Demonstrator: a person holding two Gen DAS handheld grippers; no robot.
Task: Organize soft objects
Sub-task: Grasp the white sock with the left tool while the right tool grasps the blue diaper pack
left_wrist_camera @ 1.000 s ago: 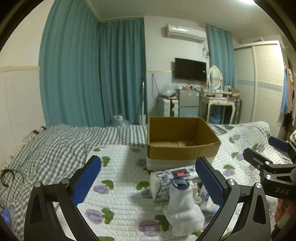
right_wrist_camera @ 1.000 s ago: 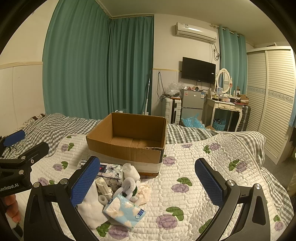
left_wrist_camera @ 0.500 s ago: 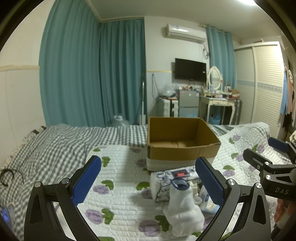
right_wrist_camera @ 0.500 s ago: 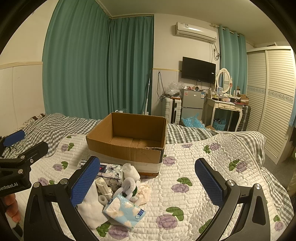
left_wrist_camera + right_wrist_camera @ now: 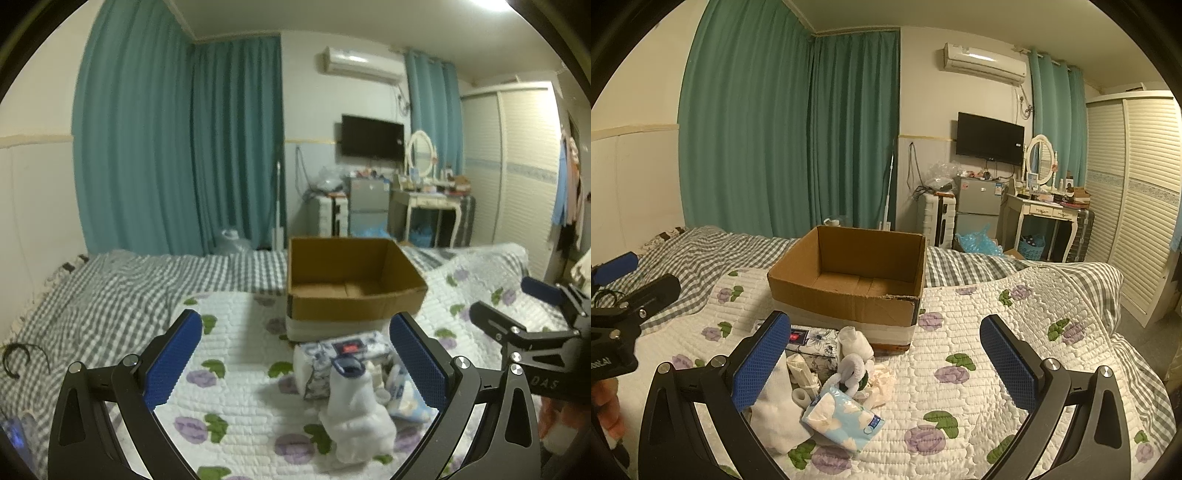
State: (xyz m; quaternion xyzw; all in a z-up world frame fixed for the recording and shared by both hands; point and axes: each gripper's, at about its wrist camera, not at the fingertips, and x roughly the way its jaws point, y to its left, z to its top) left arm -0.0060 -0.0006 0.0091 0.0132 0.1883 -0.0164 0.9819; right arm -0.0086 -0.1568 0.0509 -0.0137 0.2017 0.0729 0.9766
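Note:
A pile of soft things lies on the quilt in front of an open, empty cardboard box (image 5: 351, 288) (image 5: 849, 284). In the left wrist view I see a white sock (image 5: 356, 417), a floral tissue pack (image 5: 340, 358) and a light blue packet (image 5: 406, 398). In the right wrist view the pile shows a blue tissue packet (image 5: 842, 415), a small grey plush (image 5: 849, 369), a white cloth (image 5: 775, 410) and rolled socks (image 5: 855, 341). My left gripper (image 5: 295, 362) is open and empty, above the quilt left of the pile. My right gripper (image 5: 884, 362) is open and empty, above and right of the pile.
The flowered quilt (image 5: 997, 354) covers a bed with a grey checked sheet (image 5: 110, 295). A black hair band (image 5: 16, 360) lies at the far left. Curtains, a fridge, a dressing table and a wardrobe (image 5: 1137, 221) stand beyond the bed.

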